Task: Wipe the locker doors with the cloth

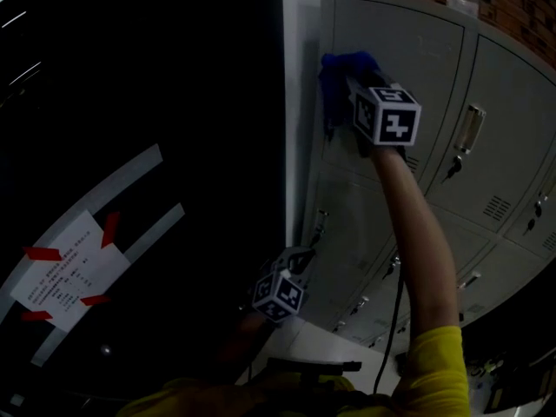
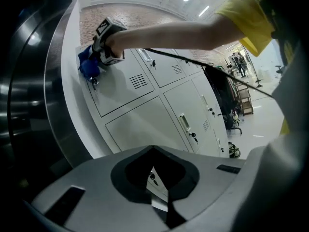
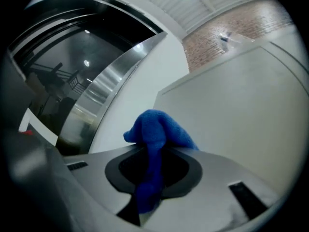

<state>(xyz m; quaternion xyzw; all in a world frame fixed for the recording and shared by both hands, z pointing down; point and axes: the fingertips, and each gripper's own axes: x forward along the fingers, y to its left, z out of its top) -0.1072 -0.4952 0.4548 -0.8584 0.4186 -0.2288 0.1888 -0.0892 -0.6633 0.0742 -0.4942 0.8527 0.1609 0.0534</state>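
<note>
**Cloth at the top door's left edge**

The left gripper hangs low, close to the person. Its jaws are together, with nothing in them. Farther up, the right gripper is nearer the job. Its jaws are clamped on the blue cloth. The cloth sticks out past the tips, against the top left door near its left edge. The bare door lies to the right and below, so the wipe likely goes that way. There are two grippers and one cloth. The doors are too many and too cut off to count.
</note>
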